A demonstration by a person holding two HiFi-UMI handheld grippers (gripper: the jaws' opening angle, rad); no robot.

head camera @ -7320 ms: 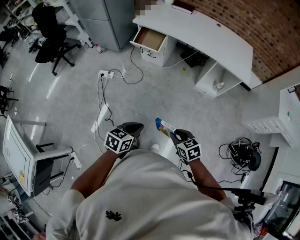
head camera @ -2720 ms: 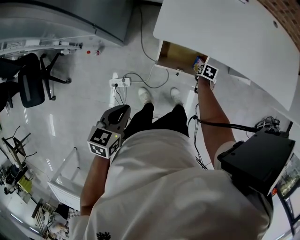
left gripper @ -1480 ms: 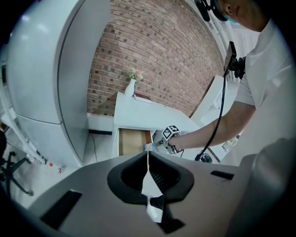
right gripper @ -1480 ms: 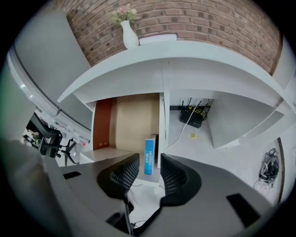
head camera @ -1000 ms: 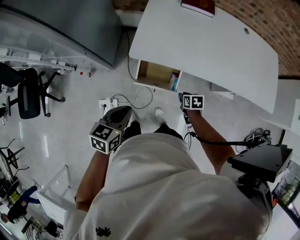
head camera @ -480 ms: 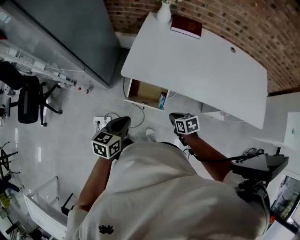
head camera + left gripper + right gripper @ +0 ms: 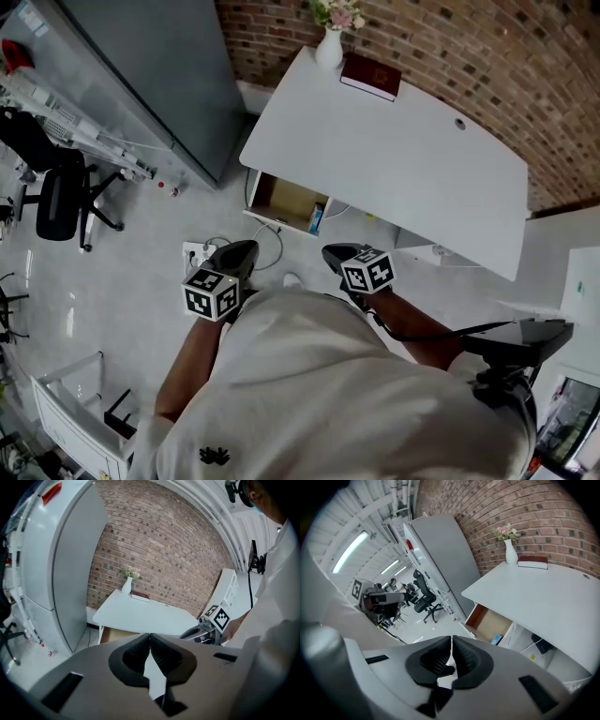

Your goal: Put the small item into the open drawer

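Observation:
The small item, a blue box (image 7: 315, 219), stands inside the open wooden drawer (image 7: 286, 200) under the white desk; the right gripper view shows the box (image 7: 496, 640) at the drawer's (image 7: 487, 620) near right corner. My right gripper (image 7: 333, 253) is held in front of my body, well short of the drawer. Its jaws are closing, tips nearly together (image 7: 451, 641), with nothing between them. My left gripper (image 7: 246, 249) hangs beside it, shut and holding nothing (image 7: 150, 637).
The white desk (image 7: 394, 159) carries a vase (image 7: 329, 47) and a dark red book (image 7: 371, 75) against the brick wall. A grey cabinet (image 7: 150, 75) stands at left, an office chair (image 7: 56, 202) beyond it. A power strip (image 7: 195, 253) with cables lies on the floor.
The right gripper has let go of the blue box in the drawer, drawn back toward my body and closed its jaws. I have stepped away from the desk.

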